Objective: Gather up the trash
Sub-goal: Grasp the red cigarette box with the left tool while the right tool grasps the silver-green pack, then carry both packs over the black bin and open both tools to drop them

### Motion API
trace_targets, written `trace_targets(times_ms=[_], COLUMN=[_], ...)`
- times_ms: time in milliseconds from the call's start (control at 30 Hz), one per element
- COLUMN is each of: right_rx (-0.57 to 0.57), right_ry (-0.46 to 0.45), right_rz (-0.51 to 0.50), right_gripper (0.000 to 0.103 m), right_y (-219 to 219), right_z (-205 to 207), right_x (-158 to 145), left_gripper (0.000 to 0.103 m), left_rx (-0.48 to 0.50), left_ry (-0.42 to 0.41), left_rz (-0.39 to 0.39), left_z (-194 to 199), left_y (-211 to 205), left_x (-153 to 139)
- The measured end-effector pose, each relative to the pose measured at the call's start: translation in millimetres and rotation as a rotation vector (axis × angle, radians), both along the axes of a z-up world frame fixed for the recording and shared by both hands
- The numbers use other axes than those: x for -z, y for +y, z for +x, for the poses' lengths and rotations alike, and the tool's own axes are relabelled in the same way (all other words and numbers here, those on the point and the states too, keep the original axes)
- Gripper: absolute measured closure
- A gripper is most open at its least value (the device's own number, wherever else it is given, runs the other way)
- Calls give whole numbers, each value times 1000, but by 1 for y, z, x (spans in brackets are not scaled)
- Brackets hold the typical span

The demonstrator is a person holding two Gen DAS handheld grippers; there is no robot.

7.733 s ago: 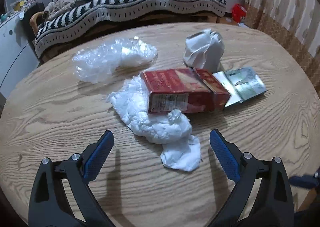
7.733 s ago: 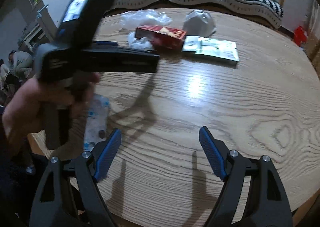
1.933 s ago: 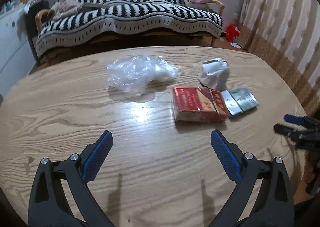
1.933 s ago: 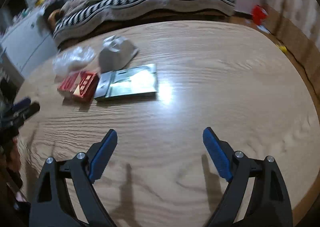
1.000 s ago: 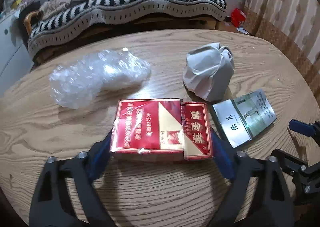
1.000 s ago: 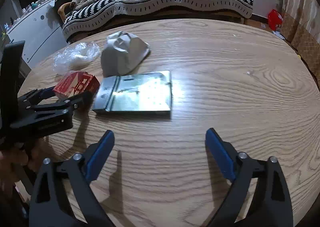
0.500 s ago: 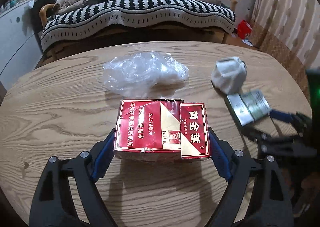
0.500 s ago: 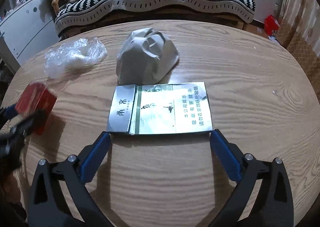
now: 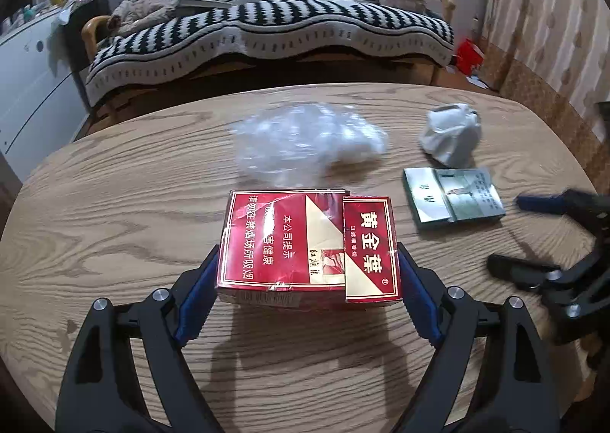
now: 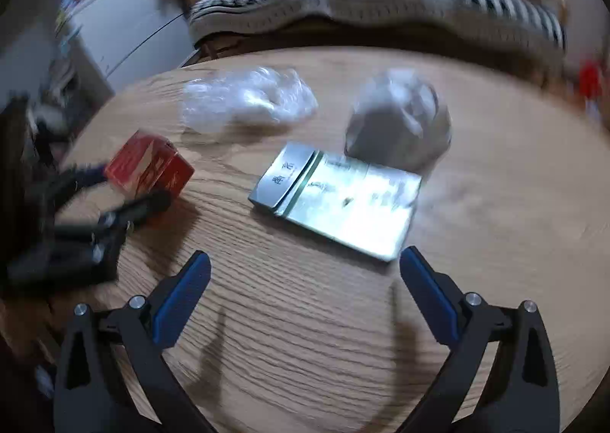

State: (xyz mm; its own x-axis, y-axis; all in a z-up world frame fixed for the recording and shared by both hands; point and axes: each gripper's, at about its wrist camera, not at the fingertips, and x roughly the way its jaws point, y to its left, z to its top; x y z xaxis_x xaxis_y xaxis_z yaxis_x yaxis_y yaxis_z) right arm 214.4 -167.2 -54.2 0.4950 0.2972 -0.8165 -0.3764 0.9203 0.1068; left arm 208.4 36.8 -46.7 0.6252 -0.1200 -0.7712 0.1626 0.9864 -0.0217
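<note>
With the red carton [image 9: 309,246] clamped between the left gripper [image 9: 307,295] jaws, lifted off the surface [image 9: 114,204], it could slip if the wrapper slides, while the right gripper [image 10: 305,299] jaws gape empty near the silver carton [image 10: 339,200].

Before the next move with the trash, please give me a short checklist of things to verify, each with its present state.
1. Red box sits between the pads of the left gripper, pads on both its sides: ok.
2. Red box is lifted clear of the table: cannot tell.
3. Right gripper has open, empty jaws: ok.
4. Silver-green pack lies flat just ahead of the right gripper, not yet between its pads: ok.
5. Crumpled grey bag touches the pack's far edge and may be disturbed: not ok.
6. Clear plastic wrap lies apart from both grippers: ok.
</note>
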Motion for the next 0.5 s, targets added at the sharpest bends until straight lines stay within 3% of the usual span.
trace_targets(times_ms=[67, 267, 400, 500], right_rx=[-2, -118, -286, -351], right_ry=[-34, 30, 3, 18], right_rz=[-33, -64, -119, -130], right_gripper=[7, 5, 6, 6], right_y=[-5, -23, -10, 2], right_z=[4, 44, 62, 75], right_x=[-4, 25, 33, 33], left_gripper=[20, 20, 20, 20], left_rx=[-15, -17, 0, 10], left_ry=[12, 15, 9, 5], left_rz=[-3, -21, -20, -7], left_z=[1, -1, -1, -1], left_y=[11, 23, 21, 13], left_x=[3, 3, 0, -1])
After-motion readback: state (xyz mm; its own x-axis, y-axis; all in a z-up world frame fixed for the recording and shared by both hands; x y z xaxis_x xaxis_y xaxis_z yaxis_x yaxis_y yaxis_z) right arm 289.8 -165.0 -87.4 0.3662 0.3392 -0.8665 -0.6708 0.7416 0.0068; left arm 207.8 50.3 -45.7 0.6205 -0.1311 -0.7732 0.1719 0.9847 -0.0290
